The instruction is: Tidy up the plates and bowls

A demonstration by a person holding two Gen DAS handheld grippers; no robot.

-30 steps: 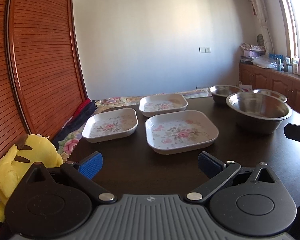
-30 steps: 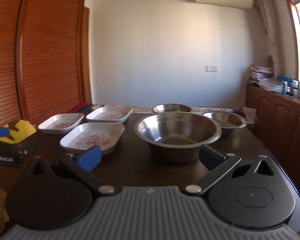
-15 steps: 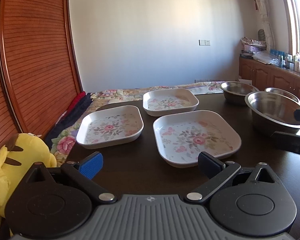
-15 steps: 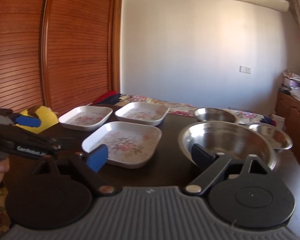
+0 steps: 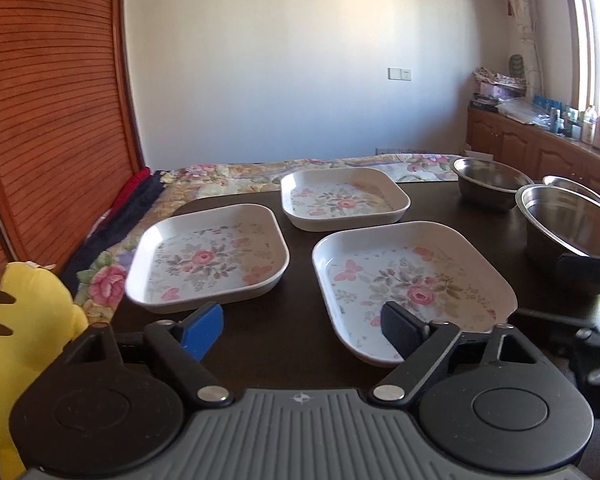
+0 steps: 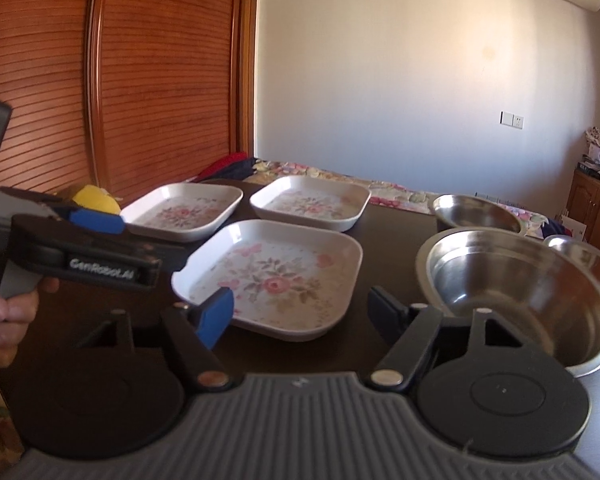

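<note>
With three floral plates and three steel bowls laid out singly on the dark table (image 5: pixel 260 344), we hold both grippers low at the near edge, neither one carrying anything. Our left gripper (image 5: pixel 302 326) has its jaws spread wide, one blue pad (image 5: pixel 202 330) aimed at the gap between two plates and the other finger overlapping the near rim of the nearest plate (image 5: pixel 412 280), which puts it where we judge a rim pinch is easiest. Our right gripper (image 6: pixel 300 312) is likewise parted and empty, hovering between that same plate (image 6: pixel 276 276) and the large steel bowl (image 6: pixel 516 292), close to both but touching neither as far as we can tell.

The left plate (image 5: pixel 208 256) sits beside the nearest one, and the far plate (image 5: pixel 344 198) lies behind them; all three are apart and upright, so they look ready to nest. The bowls occupy the right side: the large one in front, a small bowl (image 6: pixel 476 210) behind it, and a third bowl (image 5: pixel 576 184) only partly visible at the edge. Keeping plates left and bowls right probably lets each hand work its own pile.

A hand (image 6: pixel 4 316) grips the left tool's handle in the right view. A yellow plush toy (image 5: pixel 24 320) rests off the table's left corner, clear of the work. Nothing is stacked yet.
</note>
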